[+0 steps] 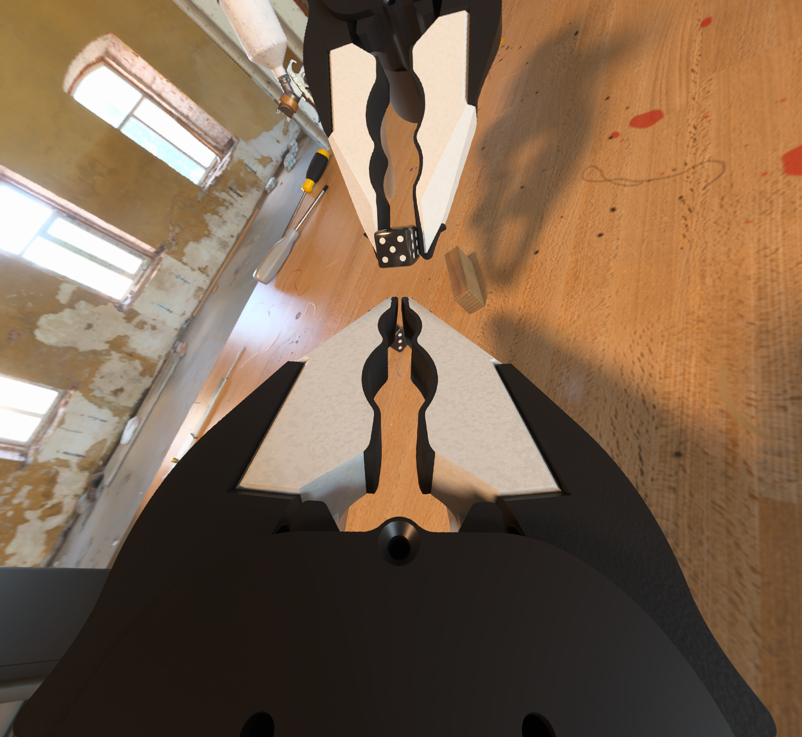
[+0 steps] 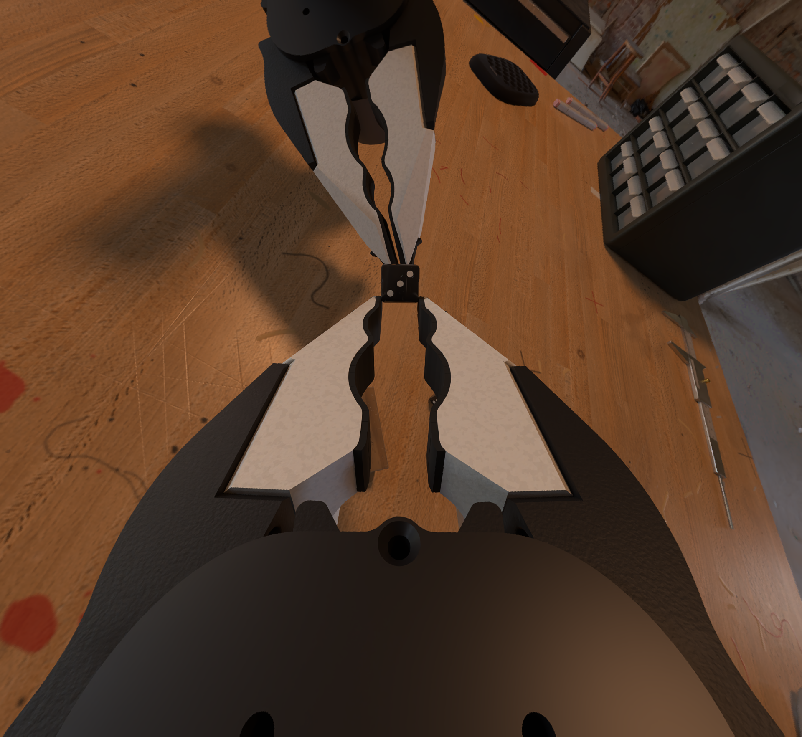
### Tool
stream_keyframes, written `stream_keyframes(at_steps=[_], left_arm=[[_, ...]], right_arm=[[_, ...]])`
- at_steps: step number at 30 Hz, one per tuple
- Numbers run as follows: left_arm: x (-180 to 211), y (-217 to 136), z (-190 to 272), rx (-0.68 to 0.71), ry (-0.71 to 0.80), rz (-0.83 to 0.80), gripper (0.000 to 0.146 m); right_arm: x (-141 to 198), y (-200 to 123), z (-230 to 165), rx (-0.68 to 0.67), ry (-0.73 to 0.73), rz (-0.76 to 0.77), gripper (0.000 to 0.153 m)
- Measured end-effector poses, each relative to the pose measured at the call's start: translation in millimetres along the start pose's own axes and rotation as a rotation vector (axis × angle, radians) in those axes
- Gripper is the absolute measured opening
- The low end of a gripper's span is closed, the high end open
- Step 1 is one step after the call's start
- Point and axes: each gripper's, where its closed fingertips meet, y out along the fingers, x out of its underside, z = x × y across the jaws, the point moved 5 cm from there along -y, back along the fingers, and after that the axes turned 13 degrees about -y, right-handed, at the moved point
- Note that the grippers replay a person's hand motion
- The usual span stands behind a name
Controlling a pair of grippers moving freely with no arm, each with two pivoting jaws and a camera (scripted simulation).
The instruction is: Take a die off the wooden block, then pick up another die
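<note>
Above the worktop point(image 1: 651, 325): one die lifted, one to fetch.
Right claw point(image 2: 400, 299) grips a die point(image 2: 400, 282), clear of the block point(image 1: 466, 280). Left claw point(image 1: 399, 304), clenched empty, should open, then descend squarely over the second die point(image 1: 398, 338) lying on the worktop.

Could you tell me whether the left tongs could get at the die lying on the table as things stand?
Probably not yet. The left tongs are closed to a slit narrower than the die, so they must open first. Otherwise the way looks free: the wooden block sits apart from it.
</note>
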Motion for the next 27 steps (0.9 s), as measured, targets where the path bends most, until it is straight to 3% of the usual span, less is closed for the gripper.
stream_keyframes(at_steps=[6,11,17,21,27], left_arm=[[-4.3,-3.7,-2.0,0.074,-0.138,0.044,0.001],[-12.2,-9.3,-3.9,0.135,-0.235,0.118,0.001],[-23.5,-15.8,-9.9,0.239,-0.415,0.243,0.002],[-25.3,-19.5,-19.7,0.319,-0.631,0.289,0.002],[-22.7,-18.4,-33.9,0.419,-0.942,0.322,0.002]], right_arm=[[-3.1,-1.9,0.2,0.019,-0.036,0.032,0.016],[-8.7,-6.5,1.2,-0.002,0.044,0.08,0.016],[-12.9,-15.9,10.4,-0.063,0.405,0.388,0.016],[-7.7,-17.5,20.2,-0.085,0.687,0.497,0.016],[-4.8,-9.2,26.3,-0.245,1.096,0.617,0.016]])
